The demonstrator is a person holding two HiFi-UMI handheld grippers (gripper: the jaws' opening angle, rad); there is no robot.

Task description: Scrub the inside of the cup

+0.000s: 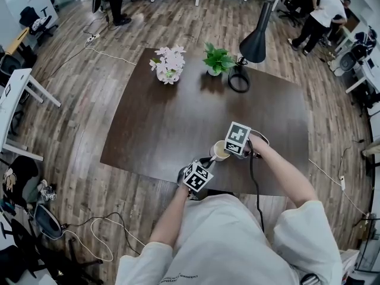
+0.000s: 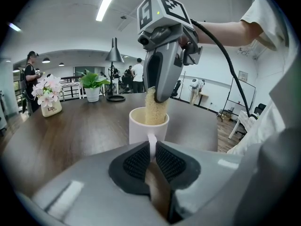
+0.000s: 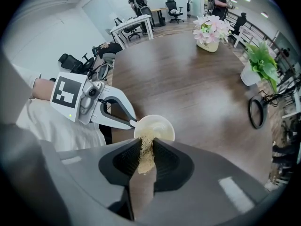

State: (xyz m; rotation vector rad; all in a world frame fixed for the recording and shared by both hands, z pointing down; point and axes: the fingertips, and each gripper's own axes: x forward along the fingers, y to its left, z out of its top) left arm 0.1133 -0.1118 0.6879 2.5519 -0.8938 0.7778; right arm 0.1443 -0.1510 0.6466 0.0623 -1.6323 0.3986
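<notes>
A white cup (image 2: pixel 147 126) stands on the dark wooden table (image 1: pixel 178 129) near its front edge. My left gripper (image 2: pixel 151 150) is shut on the cup's handle (image 2: pixel 151 145). From above, my right gripper (image 3: pixel 146 147) is shut on a beige loofah scrubber (image 3: pixel 146 154), and the scrubber's lower end (image 2: pixel 155 108) reaches down inside the cup. In the head view the cup (image 1: pixel 219 151) sits between the left gripper (image 1: pixel 205 164) and the right gripper (image 1: pixel 233 149). The cup's bottom is hidden by the scrubber.
At the table's far side stand a pot of pink flowers (image 1: pixel 168 65), a green potted plant (image 1: pixel 217 59) and a black lamp (image 1: pixel 249 46) with a ring base. People (image 1: pixel 320 13) and office chairs are beyond the table. A cable (image 1: pixel 255 183) runs from the right gripper.
</notes>
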